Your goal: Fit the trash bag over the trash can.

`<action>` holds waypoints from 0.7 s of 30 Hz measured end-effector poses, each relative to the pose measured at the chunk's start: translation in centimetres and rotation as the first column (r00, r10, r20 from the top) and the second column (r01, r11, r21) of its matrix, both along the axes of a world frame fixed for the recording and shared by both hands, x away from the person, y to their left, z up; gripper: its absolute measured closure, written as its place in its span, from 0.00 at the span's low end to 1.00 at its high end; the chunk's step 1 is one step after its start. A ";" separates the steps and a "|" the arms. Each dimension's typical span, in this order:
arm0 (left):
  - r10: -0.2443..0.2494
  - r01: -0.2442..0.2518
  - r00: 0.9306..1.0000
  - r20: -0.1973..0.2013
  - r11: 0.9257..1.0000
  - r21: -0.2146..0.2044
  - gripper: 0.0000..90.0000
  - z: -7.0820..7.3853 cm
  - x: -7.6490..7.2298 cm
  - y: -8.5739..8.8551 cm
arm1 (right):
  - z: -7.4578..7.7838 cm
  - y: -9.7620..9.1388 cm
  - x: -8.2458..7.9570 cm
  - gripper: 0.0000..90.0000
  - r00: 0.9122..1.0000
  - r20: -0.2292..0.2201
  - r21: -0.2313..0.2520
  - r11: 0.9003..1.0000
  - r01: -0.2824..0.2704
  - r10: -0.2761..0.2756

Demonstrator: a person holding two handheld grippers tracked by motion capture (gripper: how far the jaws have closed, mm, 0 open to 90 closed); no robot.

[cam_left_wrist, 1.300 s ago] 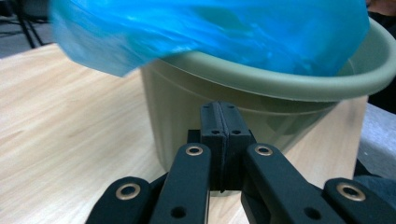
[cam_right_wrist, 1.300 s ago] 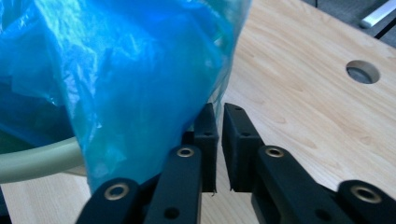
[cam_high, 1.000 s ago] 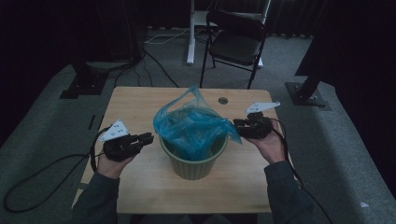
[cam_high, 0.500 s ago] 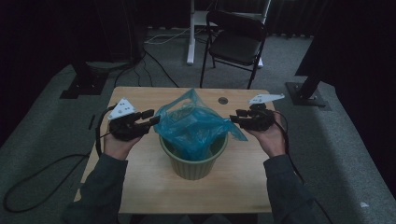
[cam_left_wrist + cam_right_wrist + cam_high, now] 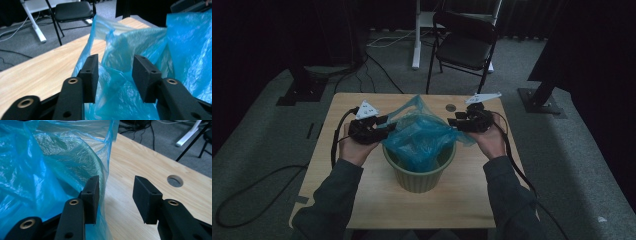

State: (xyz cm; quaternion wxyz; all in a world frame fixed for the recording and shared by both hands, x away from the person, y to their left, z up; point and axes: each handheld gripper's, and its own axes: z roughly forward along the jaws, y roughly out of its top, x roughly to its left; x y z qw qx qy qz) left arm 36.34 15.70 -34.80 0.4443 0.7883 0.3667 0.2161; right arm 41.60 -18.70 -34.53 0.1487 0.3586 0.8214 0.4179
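My left hand-held gripper (image 5: 384,126) is at the left side of a blue plastic bag (image 5: 419,137), its jaws standing wide apart after just opening. In the left gripper view, crumpled blue film lies between and behind the jaws, but the pads do not press on it. My right hand-held gripper (image 5: 454,121) is at the bag's right side, its jaws also wide and just opened; in the right gripper view the film hangs against the outer side of one jaw, and bare wood shows between the two. The bag sits loosely in a green ribbed bin (image 5: 419,177) at the middle of the wooden tabletop (image 5: 337,170). Beyond the tabletop stands a black folding chair (image 5: 464,47) on grey carpet.
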 end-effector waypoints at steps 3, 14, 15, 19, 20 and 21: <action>0.000 0.000 1.000 -0.014 1.000 -0.020 0.69 -0.6 -0.4 0.3 | -0.3 0.4 0.5 0.62 1.000 -0.024 0.010 1.000 -0.004 0.004; 0.002 -0.004 0.999 -0.041 0.997 -0.071 0.75 -1.2 -1.1 2.0 | -1.4 1.4 1.6 0.76 0.992 -0.102 0.008 0.997 -0.080 0.080; 0.001 -0.005 0.999 -0.042 0.997 -0.075 0.75 -1.3 -1.2 2.1 | -1.5 1.4 1.6 0.79 0.991 -0.103 0.011 0.996 -0.085 0.085; 0.001 -0.005 0.999 -0.052 0.996 -0.090 0.75 -1.6 -1.3 2.7 | -1.4 1.5 1.4 0.85 0.991 -0.099 0.024 0.996 -0.089 0.091; 0.000 -0.006 0.999 -0.054 0.995 -0.096 0.75 -1.6 -1.3 2.8 | -1.3 1.5 1.4 0.87 0.992 -0.096 0.024 0.996 -0.086 0.088; 0.000 -0.006 0.998 -0.056 0.995 -0.100 0.75 -1.6 -1.4 2.9 | -1.3 1.5 1.3 0.87 0.992 -0.094 0.021 0.996 -0.085 0.087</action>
